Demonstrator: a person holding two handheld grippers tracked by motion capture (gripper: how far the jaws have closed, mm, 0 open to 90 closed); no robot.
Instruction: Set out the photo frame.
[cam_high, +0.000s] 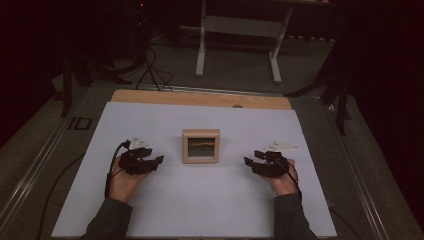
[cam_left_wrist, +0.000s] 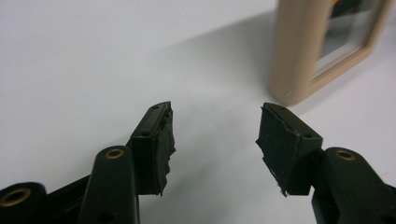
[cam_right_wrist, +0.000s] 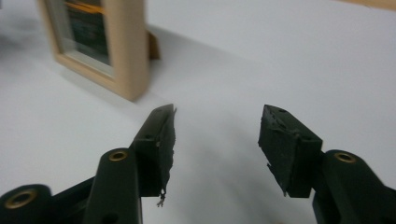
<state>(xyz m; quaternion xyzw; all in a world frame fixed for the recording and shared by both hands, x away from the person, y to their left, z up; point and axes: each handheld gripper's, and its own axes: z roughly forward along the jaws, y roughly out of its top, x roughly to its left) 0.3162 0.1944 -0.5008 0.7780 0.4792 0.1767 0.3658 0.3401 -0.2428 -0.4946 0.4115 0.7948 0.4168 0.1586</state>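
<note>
Both grippers, left gripper (cam_high: 159, 161) and right gripper (cam_high: 248, 162), are resting agape and empty beside the picture frame (cam_high: 201, 146); they should be closing evenly on its 2 side edges, keeping it upright.

The high view looks forward and down from above the person's side of the table, far enough back to take in the whole white sheet (cam_high: 200, 210) and dim floor beyond it at the top of the frame. The left gripper view sits low and close to the sheet, looking along its own jaws; the wooden picture frame (cam_left_wrist: 299, 51) fills its upper right corner. The right gripper view is equally low and close, with the same frame (cam_right_wrist: 100, 42) at upper left, somewhat blurred. All three share that frame (cam_high: 200, 146), centred in the high view.
</note>
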